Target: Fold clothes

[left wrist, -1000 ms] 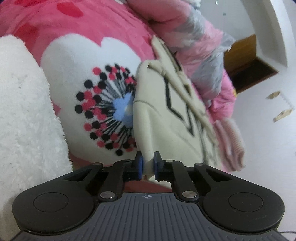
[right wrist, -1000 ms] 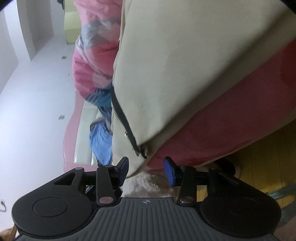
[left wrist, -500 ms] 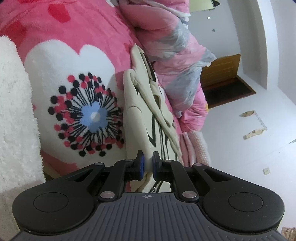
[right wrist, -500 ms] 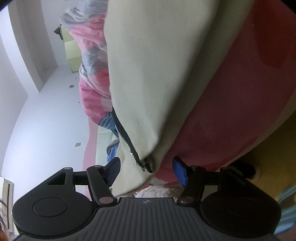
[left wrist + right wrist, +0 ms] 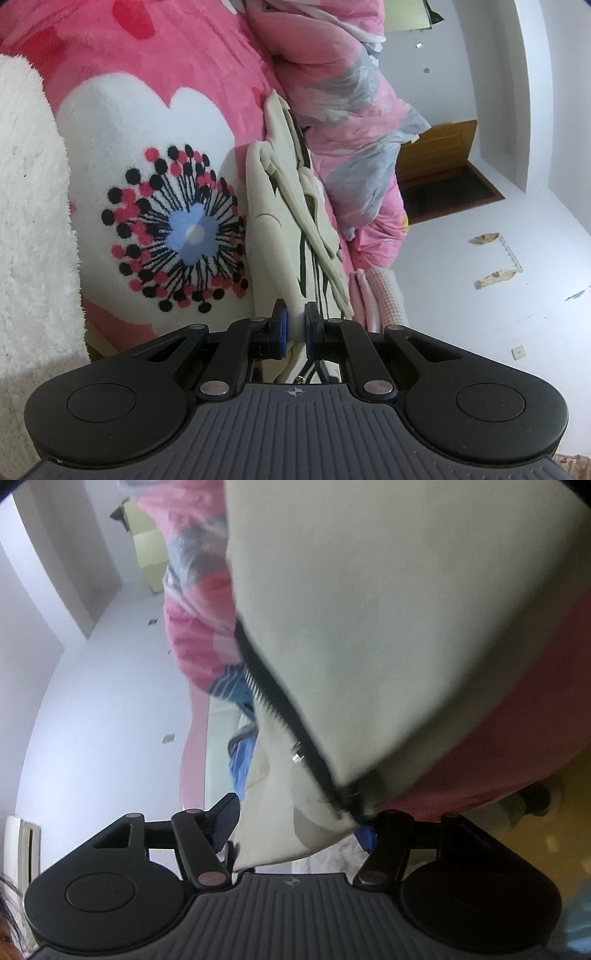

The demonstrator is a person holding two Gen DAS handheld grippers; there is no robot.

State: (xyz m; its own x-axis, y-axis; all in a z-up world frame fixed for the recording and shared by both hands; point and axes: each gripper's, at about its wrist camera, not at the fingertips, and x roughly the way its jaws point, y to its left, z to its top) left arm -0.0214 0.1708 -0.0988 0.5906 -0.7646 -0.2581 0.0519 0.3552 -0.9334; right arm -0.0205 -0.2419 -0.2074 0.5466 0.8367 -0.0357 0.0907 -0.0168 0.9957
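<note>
A cream zip-up jacket [image 5: 273, 229] lies stretched along the pink flower-print blanket [image 5: 147, 74] on the bed. My left gripper [image 5: 294, 319] is shut on its near edge, the cloth pinched between the blue pads. In the right wrist view the same jacket [image 5: 388, 609] fills the top, its black zipper [image 5: 284, 716] running down toward the jaws. My right gripper [image 5: 297, 823] stands open and wide. The jacket's lower corner hangs loosely between its fingers, and the pads do not press on it.
A white fluffy cloth [image 5: 33, 221] lies at the left, and a bunched pink and grey quilt [image 5: 354, 122] beside the jacket on the right. Beyond are a white wall and a wooden door [image 5: 439, 155]. Blue cloth [image 5: 242, 760] and yellow floor [image 5: 535, 849] show past the bed's edge.
The right gripper's jaws spread wider and it moved in on the jacket's zipper corner, which now hangs between them. The left gripper kept its grip, rolled a little, and the jacket looks drawn out longer.
</note>
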